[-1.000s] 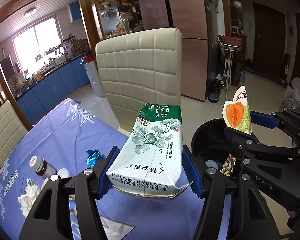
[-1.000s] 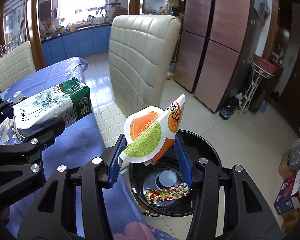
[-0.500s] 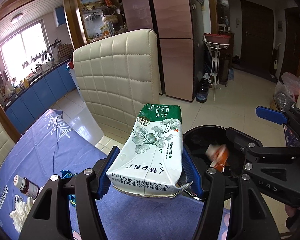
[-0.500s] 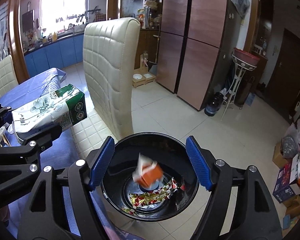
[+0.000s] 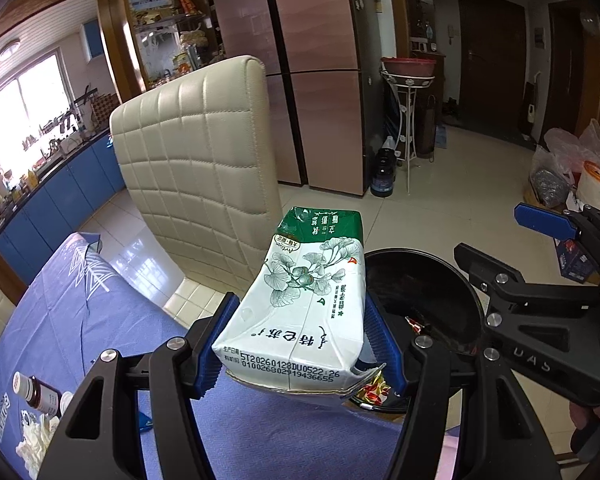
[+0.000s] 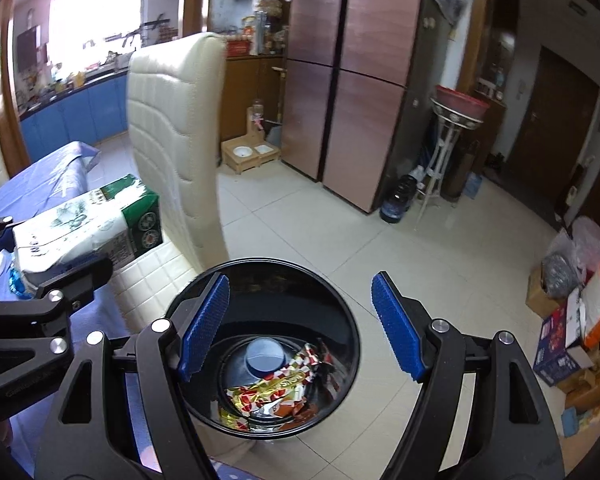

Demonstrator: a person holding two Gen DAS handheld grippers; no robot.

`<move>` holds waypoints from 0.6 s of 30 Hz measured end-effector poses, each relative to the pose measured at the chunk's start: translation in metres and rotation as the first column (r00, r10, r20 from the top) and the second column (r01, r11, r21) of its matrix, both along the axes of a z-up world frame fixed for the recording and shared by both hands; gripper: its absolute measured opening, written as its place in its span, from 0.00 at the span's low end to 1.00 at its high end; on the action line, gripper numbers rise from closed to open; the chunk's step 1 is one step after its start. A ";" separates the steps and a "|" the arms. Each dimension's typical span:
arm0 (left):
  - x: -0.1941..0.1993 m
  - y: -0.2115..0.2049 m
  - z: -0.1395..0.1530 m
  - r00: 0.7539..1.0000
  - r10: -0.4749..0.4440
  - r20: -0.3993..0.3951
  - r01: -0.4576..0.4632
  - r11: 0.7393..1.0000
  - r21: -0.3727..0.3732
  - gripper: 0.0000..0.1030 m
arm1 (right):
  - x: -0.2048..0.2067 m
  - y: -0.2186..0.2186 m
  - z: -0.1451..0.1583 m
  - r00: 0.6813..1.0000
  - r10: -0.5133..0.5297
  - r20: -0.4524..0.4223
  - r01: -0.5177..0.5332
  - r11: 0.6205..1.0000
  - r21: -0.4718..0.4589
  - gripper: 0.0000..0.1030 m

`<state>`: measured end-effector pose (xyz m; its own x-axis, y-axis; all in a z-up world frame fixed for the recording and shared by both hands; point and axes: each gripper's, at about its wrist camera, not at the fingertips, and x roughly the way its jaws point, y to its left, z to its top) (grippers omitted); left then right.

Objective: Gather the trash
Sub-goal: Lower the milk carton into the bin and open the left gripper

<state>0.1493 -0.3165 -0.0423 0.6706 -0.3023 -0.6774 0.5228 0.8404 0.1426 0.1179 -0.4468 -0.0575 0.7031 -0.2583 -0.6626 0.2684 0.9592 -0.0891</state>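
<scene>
- 2 grippers show at once: the left gripper (image 5: pixel 300 344) has its jaws clamped on a white-and-green milk carton (image 5: pixel 304 300), 1 blue pad pressed on each long side.
- The carton lies tilted, green end pointing away, printed date code nearest the camera, its near bottom flap torn and hanging loose.
- It hangs above the edge of the tabletop (image 5: pixel 80 320), covered in a blue cloth, just beside the rim of a black trash bin (image 5: pixel 440 280) on the tiled floor.
- The right gripper (image 6: pixel 300 328) hovers above the bin (image 6: pixel 340 308); its jaws stand wide apart with nothing between the blue pads.
- Seen through that gap, the bin holds a pale blue cup (image 6: pixel 265 354), shiny red-and-gold wrappers (image 6: pixel 272 388) and an orange-and-white package (image 6: pixel 288 402) at the bottom.
- On the tabletop, at the lower left of the left wrist view, lie a brown medicine bottle (image 5: pixel 34 390) with a white cap and crumpled white tissue (image 5: pixel 34 438).
- 1 cream quilted chair (image 5: pixel 196 168) stands against the tabletop edge, beside the bin.
- Behind it stand a copper-coloured fridge (image 5: pixel 320 72) and a white wire stand carrying a red basin (image 5: pixel 408 66).
</scene>
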 end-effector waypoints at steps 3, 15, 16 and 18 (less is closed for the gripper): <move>0.002 -0.008 0.002 1.000 -0.019 0.001 0.019 1.000 0.000 0.60 | -0.003 -0.009 0.001 0.999 -0.041 0.005 0.041 0.999 -0.009 0.73; 0.002 -0.019 0.003 1.000 -0.029 -0.008 0.029 0.999 -0.027 0.74 | -0.013 -0.031 0.003 0.994 -0.107 0.014 0.107 0.994 -0.005 0.77; 0.001 -0.019 0.003 1.000 -0.028 -0.010 0.028 0.999 -0.025 0.74 | -0.014 -0.031 0.003 0.994 -0.105 0.013 0.106 0.994 -0.003 0.77; 0.001 -0.018 0.002 1.000 -0.022 -0.017 0.021 1.000 -0.023 0.74 | -0.016 -0.030 0.002 0.995 -0.098 0.010 0.098 0.995 0.000 0.77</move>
